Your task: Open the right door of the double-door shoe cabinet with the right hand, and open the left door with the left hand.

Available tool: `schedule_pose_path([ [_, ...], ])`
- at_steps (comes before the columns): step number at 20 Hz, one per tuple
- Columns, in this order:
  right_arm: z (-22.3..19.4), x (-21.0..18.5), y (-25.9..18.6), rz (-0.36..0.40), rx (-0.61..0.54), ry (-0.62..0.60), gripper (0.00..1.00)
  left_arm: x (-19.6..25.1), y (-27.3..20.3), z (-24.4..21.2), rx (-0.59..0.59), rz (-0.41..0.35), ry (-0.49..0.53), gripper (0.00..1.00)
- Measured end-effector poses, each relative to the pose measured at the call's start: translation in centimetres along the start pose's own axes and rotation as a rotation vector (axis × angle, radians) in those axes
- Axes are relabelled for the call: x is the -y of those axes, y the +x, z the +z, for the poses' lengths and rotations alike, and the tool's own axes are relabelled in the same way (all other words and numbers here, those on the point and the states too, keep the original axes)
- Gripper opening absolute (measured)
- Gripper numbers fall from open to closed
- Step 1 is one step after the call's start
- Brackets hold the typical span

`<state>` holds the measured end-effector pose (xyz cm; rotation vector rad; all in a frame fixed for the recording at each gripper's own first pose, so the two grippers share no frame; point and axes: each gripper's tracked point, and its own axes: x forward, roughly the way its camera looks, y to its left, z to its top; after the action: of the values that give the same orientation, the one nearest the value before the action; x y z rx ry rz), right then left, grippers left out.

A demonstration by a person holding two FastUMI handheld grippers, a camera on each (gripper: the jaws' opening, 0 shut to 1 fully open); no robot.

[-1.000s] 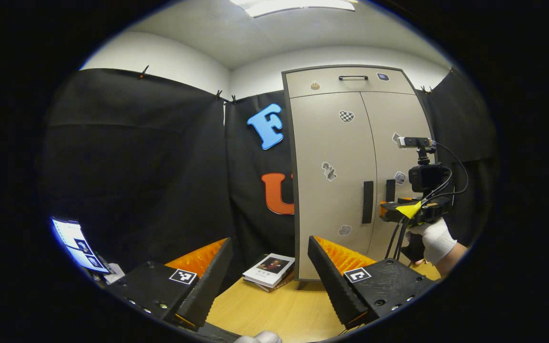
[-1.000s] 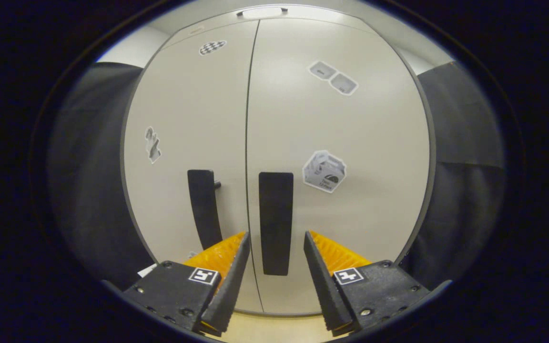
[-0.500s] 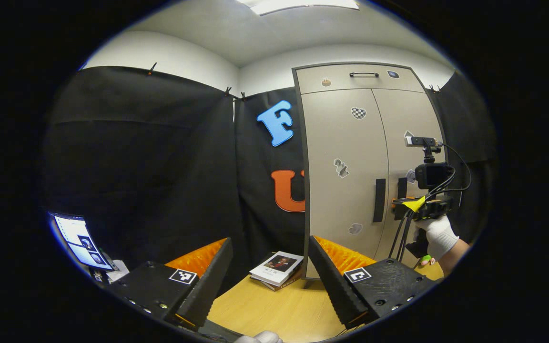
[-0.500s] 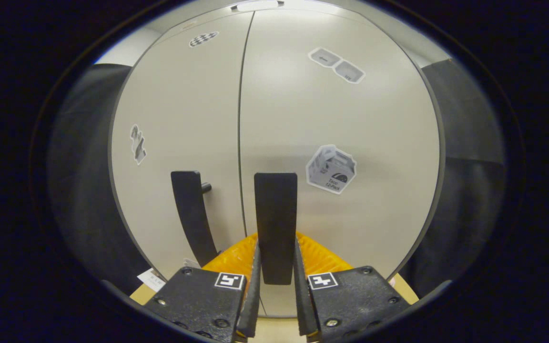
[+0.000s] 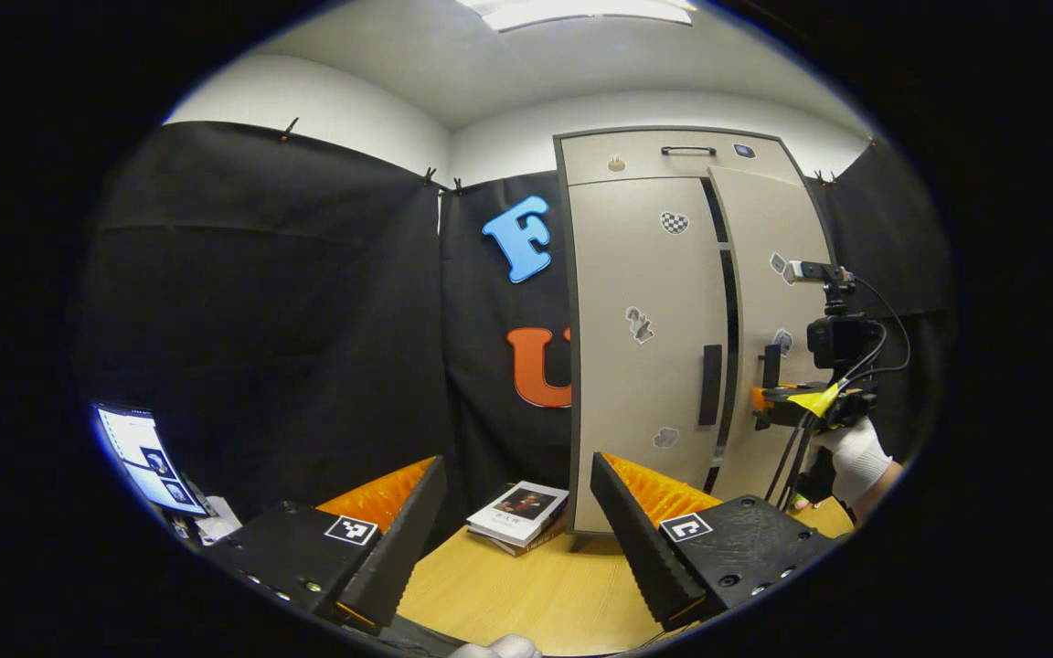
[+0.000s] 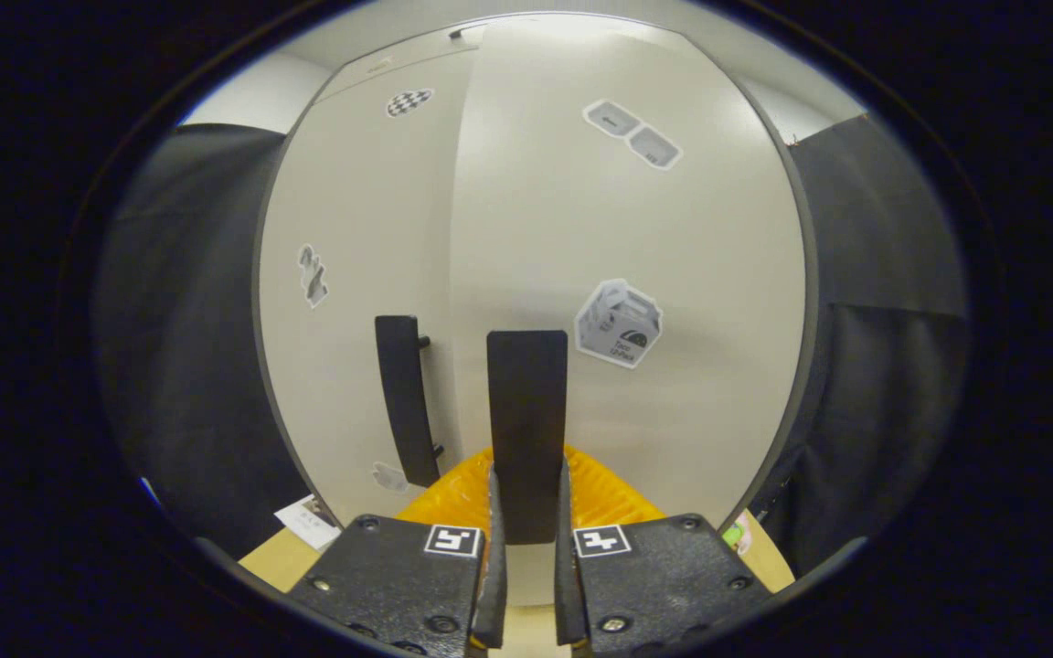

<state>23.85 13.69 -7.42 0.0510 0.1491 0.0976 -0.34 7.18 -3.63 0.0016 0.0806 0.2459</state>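
The beige shoe cabinet (image 5: 636, 274) stands on a wooden table. Its right door (image 6: 654, 238) is swung out a little, with a dark gap beside the left door (image 5: 641, 384). In the right gripper view my right gripper (image 6: 526, 512) is shut on the right door's black handle (image 6: 526, 411). The left door's black handle (image 6: 403, 393) hangs just left of it. In the left gripper view my left gripper (image 5: 517, 521) is open and empty, well back from the cabinet, and the right gripper (image 5: 769, 402) shows at the right door's handle (image 5: 771, 364), held by a gloved hand (image 5: 851, 452).
A small stack of books (image 5: 517, 516) lies on the wooden table (image 5: 526, 594) in front of the cabinet's left corner. A lit screen (image 5: 147, 452) sits at the far left. Black cloth walls close in both sides. A drawer with a handle (image 5: 686, 151) tops the cabinet.
The right gripper closed on the right door's handle and has since pulled the door partly outward, showing a dark gap. The left gripper stayed open and hardly shifted.
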Motion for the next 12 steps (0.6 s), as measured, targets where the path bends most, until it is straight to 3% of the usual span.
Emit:
schedule_pose_path([
  [12, -1.6, 5.9, -9.8, -0.022, 0.006, 0.038, 0.18, 0.9, -0.7, 0.1, 0.009, -0.094, -0.006, 0.96],
])
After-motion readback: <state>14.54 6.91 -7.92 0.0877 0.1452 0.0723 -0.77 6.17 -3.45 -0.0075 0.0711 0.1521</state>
